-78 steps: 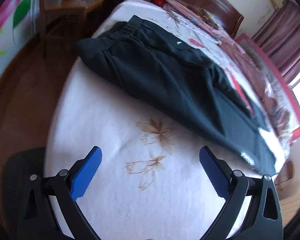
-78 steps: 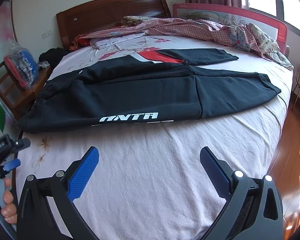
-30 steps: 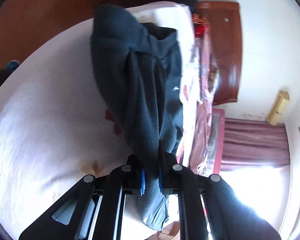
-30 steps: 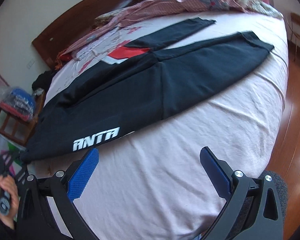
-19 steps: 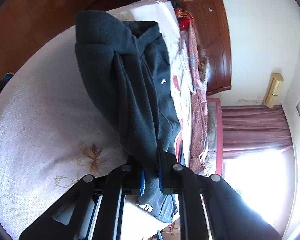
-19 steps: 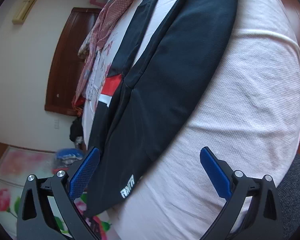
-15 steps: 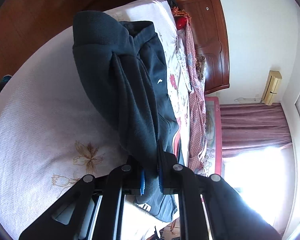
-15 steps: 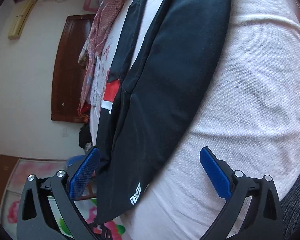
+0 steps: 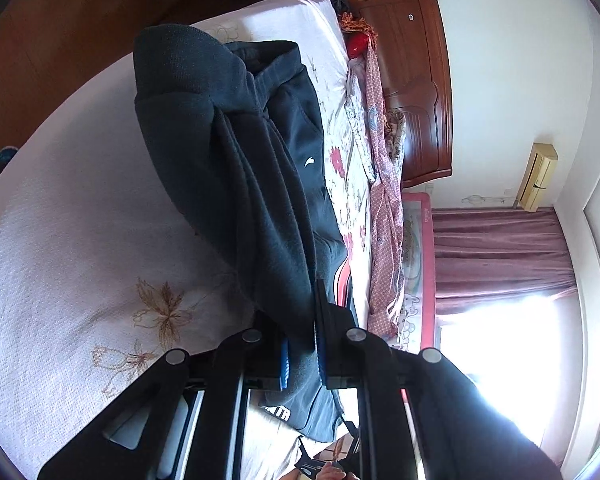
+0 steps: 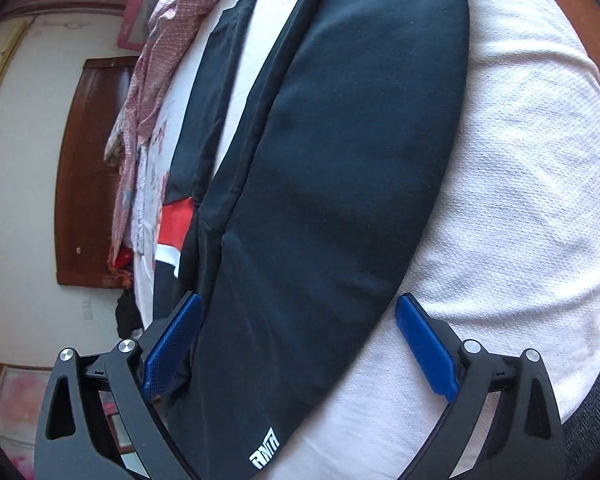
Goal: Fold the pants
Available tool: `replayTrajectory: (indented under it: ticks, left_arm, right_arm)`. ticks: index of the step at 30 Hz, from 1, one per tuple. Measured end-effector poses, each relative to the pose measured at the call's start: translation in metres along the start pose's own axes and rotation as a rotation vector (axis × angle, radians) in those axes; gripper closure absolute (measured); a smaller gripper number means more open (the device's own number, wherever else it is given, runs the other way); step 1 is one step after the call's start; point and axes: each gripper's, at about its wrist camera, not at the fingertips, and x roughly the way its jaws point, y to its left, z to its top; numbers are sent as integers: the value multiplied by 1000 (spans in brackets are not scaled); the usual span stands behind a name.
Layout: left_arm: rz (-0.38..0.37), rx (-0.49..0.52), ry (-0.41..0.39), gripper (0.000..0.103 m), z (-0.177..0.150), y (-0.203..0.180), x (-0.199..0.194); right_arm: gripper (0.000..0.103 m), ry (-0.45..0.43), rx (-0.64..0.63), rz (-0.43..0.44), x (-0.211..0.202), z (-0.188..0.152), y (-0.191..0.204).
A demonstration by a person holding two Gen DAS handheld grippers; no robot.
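Black track pants (image 9: pixel 236 168) with a white logo lie across the pink bed. My left gripper (image 9: pixel 300 356) is shut on the near edge of the pants and lifts a fold of the waist end off the sheet. In the right wrist view the pants (image 10: pixel 332 184) fill the middle, one leg running away from me. My right gripper (image 10: pixel 296 344) is open, its blue pads on either side of the near edge of the pants close to the white lettering (image 10: pixel 264 458). It grips nothing.
The bed sheet (image 9: pixel 80 248) has a brown flower print. A red checked blanket (image 9: pixel 384 184) and a dark wooden headboard (image 9: pixel 416 80) lie beyond the pants. A second black and red garment (image 10: pixel 180 200) lies behind the pants. Wooden floor (image 9: pixel 60 32) borders the bed.
My left gripper closed on the pants' edge and has kept it raised, tilting a little. My right gripper swung in and down over the pants' near edge, still open.
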Motion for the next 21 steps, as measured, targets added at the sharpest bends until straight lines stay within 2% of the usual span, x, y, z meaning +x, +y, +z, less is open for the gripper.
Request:
replayTrajectory:
  ticks: [1, 2, 3, 4, 5, 6, 11, 14, 16, 17, 19, 20, 21]
  left_arm:
    - [4, 4, 0, 94, 0, 0, 0]
    - [3, 6, 3, 94, 0, 0, 0]
    - [0, 5, 5, 94, 0, 0, 0]
    - [-2, 3, 6, 94, -1, 1, -1]
    - [-5, 4, 6, 94, -1, 1, -3]
    - [-10, 6, 3, 94, -1, 0, -4]
    - [-46, 36, -21, 95, -1, -6, -16]
    - [-61, 60, -40, 95, -2, -11, -33]
    - [-89, 87, -64, 103, -2, -15, -50]
    - [-88, 129, -85, 103, -2, -20, -60]
    - [-73, 172, -102, 103, -1, -24, -72]
    - [-35, 169, -99, 103, -2, -21, -75]
    - [33, 146, -96, 97, -4, -11, -75]
  right_arm:
    - [33, 11, -36, -30, 3, -1, 2]
    - [50, 13, -62, -59, 3, 2, -2]
    - [72, 10, -63, -86, 3, 3, -7]
    - [86, 17, -54, -95, 2, 5, -14]
    - [97, 31, -49, -57, 0, 12, -25]
    - [101, 38, -68, -37, -3, 14, -27]
    - [101, 32, -295, -53, -26, 12, -6]
    - [101, 45, -334, -7, -42, 16, 1]
    - [101, 60, -366, 14, -55, 17, 0]
    - [101, 66, -381, 12, -60, 21, -2]
    - [101, 77, -385, 9, -59, 22, -5]
    - [101, 82, -377, -1, -55, 22, -8]
    - [101, 86, -370, -1, -53, 20, -9]
